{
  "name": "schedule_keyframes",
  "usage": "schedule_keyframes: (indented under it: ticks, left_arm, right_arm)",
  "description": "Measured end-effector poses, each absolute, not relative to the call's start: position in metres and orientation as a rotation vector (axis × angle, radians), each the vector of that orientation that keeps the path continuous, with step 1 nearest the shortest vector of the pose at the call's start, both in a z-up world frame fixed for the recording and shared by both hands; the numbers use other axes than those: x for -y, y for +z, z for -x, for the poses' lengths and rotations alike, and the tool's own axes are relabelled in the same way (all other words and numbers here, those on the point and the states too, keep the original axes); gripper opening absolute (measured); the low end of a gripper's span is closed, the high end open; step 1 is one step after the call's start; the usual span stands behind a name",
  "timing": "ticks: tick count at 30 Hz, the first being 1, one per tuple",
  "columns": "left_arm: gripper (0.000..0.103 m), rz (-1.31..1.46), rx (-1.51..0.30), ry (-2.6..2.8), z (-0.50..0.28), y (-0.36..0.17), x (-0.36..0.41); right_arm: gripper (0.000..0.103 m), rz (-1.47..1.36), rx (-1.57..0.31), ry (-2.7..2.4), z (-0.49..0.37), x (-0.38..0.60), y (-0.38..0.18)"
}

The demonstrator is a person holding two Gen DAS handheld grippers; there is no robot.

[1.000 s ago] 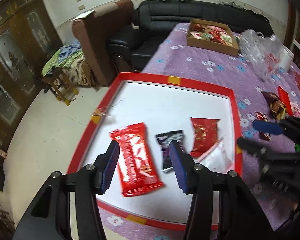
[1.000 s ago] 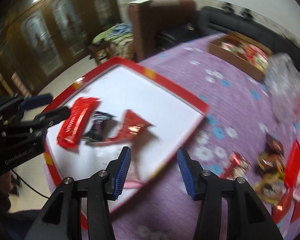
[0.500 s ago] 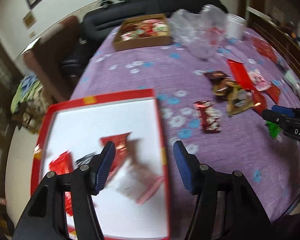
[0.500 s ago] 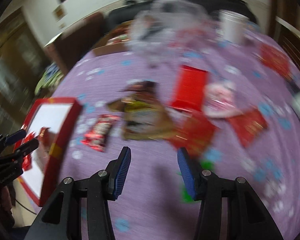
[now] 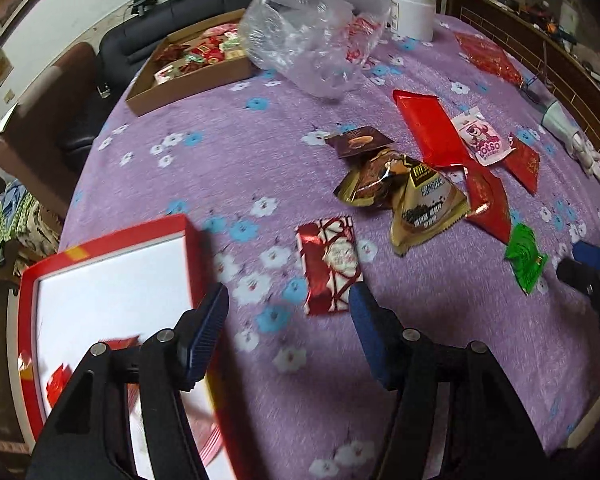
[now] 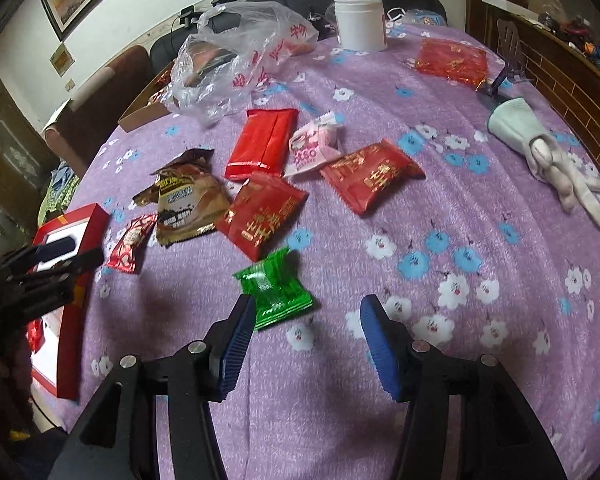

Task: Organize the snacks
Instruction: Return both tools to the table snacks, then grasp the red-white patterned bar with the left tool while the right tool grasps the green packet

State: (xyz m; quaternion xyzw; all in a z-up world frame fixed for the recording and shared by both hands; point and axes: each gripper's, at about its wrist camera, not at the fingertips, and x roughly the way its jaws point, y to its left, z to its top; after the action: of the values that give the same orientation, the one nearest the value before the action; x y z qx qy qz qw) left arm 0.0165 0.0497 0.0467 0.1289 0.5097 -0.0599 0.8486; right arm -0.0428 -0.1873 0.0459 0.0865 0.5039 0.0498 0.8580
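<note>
Loose snack packets lie on the purple flowered cloth. My left gripper (image 5: 288, 308) hovers over bare cloth with its jaws opening, and a red-and-white patterned packet (image 5: 330, 266) lies just ahead of its fingertips. The red tray (image 5: 112, 240) with a white floor sits to its left and holds a few packets. My right gripper (image 6: 308, 312) is also opening. A green packet (image 6: 274, 290) lies by its left finger, untouched. Further off are a gold-brown packet (image 6: 184, 204), red packets (image 6: 260, 216) and a pink packet (image 6: 312, 148).
A cardboard box of snacks (image 5: 188, 68), a crumpled clear plastic bag (image 5: 312, 48) and a white jar (image 5: 414, 12) stand at the far side. A white glove (image 6: 548, 156) lies at the right. A dark sofa and a brown armchair sit beyond the table.
Both grippers swung right, from above the red tray to the loose snacks on the cloth. Both pairs of jaws stand wider apart than before.
</note>
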Motion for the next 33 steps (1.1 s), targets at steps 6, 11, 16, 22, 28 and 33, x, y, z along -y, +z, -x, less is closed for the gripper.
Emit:
schedule_keyframes:
  ticks: [6,11,16,22,28,33]
  left_arm:
    - [0.062,-0.256,-1.112,-0.118,-0.032,0.037,-0.046]
    - [0.062,-0.220,-1.144,-0.112,-0.042,0.031,-0.044]
    - [0.072,-0.172,-1.179,-0.093,-0.050,0.020,-0.043]
    - [0.072,-0.076,-1.230,-0.122,-0.054,0.011,-0.044]
    - [0.072,-0.099,-1.191,-0.119,-0.055,0.007,-0.038]
    - [0.038,-0.112,-1.153,-0.146,-0.055,0.012,-0.040]
  right_arm:
    - [0.058,-0.115,-1.084,0.161,0.031,0.166,0.043]
    - [0.059,-0.052,-1.121,0.196,0.011,0.145,0.032]
    - [0.057,0.000,-1.159,0.171,0.004,0.139,0.019]
    - [0.042,0.070,-1.150,0.169,0.007,0.139,0.018]
    - [0.042,0.082,-1.134,0.178,0.009,0.139,0.018]
    - [0.042,0.076,-1.122,0.181,0.015,0.141,0.019]
